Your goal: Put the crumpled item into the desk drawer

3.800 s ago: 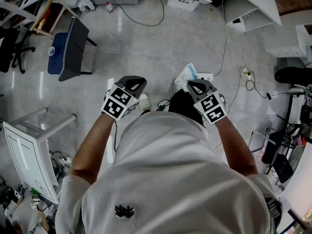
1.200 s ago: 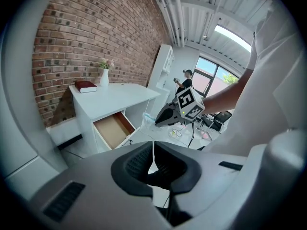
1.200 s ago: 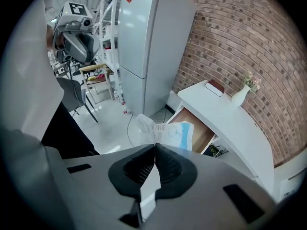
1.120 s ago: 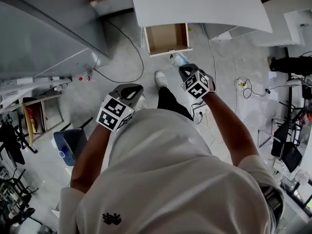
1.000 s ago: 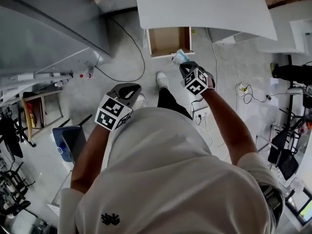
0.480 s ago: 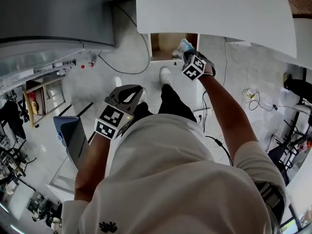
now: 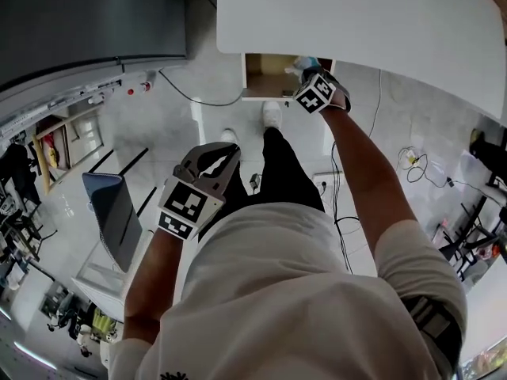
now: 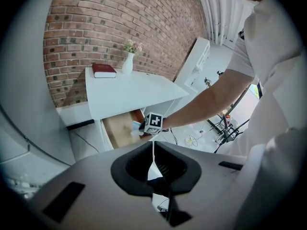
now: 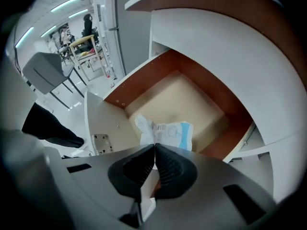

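Right gripper: jaws pressed together, pinching the near edge of the crumpled item.
Crumpled item: white-and-blue wrapper, held over the tan floor of the open desk drawer; whether it touched that floor could not be told.
Left gripper: jaws closed on nothing, well apart from the drawer.
Progress: carry to the drawer judged done; release inside it not yet done.
Right arm: stretched far forward, gripper under the front edge of the desk, above the drawer.
Left arm: bent, gripper held near the torso, over the floor.
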Demonstrator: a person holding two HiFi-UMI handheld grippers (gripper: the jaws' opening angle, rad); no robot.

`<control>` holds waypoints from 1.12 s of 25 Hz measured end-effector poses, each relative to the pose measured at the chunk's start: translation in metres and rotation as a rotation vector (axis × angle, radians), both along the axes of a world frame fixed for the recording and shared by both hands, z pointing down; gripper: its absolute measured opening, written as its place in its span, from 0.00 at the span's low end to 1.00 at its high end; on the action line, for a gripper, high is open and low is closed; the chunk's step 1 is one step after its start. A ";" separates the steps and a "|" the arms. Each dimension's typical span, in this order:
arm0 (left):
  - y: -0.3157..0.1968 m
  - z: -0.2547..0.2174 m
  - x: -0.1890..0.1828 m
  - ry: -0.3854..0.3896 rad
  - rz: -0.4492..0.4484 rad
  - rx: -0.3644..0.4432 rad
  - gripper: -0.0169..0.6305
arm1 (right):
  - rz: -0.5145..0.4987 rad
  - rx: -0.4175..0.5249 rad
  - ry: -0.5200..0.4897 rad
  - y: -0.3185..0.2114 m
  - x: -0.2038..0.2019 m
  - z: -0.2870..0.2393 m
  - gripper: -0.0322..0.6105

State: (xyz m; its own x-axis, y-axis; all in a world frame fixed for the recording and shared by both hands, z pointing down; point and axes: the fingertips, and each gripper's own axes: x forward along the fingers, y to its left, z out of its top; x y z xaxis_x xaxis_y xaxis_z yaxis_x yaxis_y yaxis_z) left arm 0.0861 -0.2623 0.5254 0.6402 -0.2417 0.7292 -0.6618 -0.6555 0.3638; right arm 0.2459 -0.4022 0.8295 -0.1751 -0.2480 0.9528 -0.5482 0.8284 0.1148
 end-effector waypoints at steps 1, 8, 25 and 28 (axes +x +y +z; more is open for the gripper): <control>-0.002 0.004 0.003 0.003 -0.003 -0.008 0.07 | 0.004 -0.005 0.000 -0.004 0.001 0.006 0.10; -0.006 0.028 0.018 0.000 -0.006 -0.049 0.07 | 0.031 -0.032 0.005 -0.028 0.006 0.043 0.10; -0.002 0.044 0.011 -0.033 -0.061 -0.077 0.07 | 0.087 -0.079 0.012 -0.037 -0.001 0.072 0.15; 0.001 0.043 0.010 -0.032 -0.070 -0.074 0.07 | 0.085 -0.080 0.013 -0.035 0.000 0.071 0.15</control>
State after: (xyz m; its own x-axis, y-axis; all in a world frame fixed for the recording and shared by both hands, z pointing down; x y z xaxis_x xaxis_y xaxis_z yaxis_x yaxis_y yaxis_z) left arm 0.0957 -0.2615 0.5689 0.5999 -0.2301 0.7663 -0.7171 -0.5793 0.3875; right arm 0.2461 -0.4377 0.9006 -0.1437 -0.1845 0.9723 -0.6161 0.7855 0.0580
